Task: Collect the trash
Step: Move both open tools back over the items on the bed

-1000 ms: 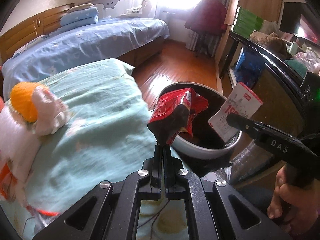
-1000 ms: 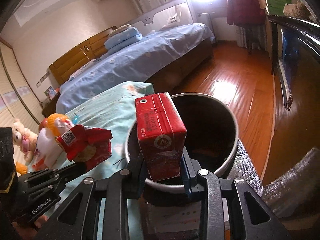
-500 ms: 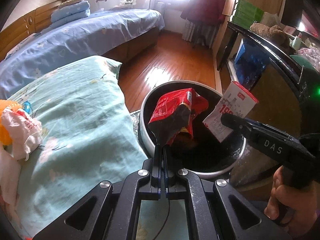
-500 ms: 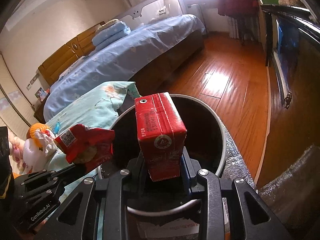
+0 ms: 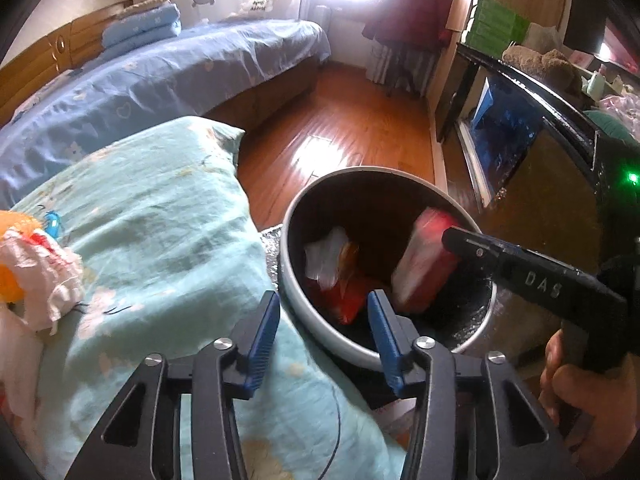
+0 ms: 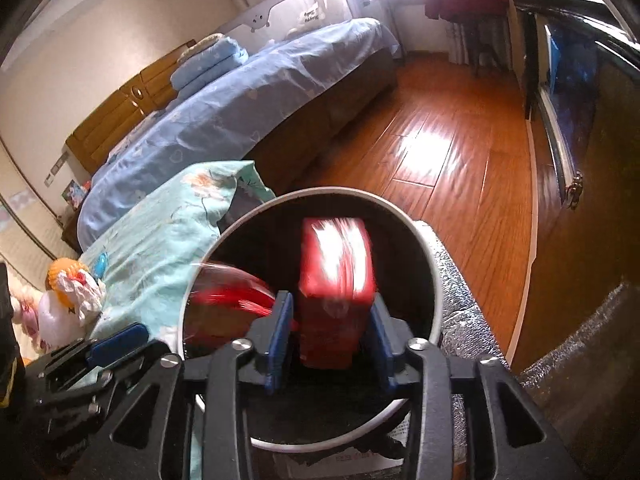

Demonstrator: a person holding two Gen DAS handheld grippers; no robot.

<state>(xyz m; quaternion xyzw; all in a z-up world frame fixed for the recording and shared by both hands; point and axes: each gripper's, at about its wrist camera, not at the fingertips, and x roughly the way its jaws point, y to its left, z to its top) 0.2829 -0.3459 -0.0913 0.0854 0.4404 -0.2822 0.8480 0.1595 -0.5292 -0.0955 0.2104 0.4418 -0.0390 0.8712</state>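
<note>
Both tools hang over the round trash bin (image 5: pixel 320 344), jaws opening. The left tool (image 5: pixel 322 316) has nothing between its pads, and its red snack wrapper (image 5: pixel 344 280) lies inside the bin. The red carton (image 6: pixel 336 280), blurred, sits between the right tool's (image 6: pixel 330 324) pads over the bin's mouth, seemingly released.

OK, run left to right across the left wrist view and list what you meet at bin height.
Orange-and-white plush toy → teal floral quilt → trash bin with the red wrapper and the red carton dropping in → right gripper, jaws opening.
</note>
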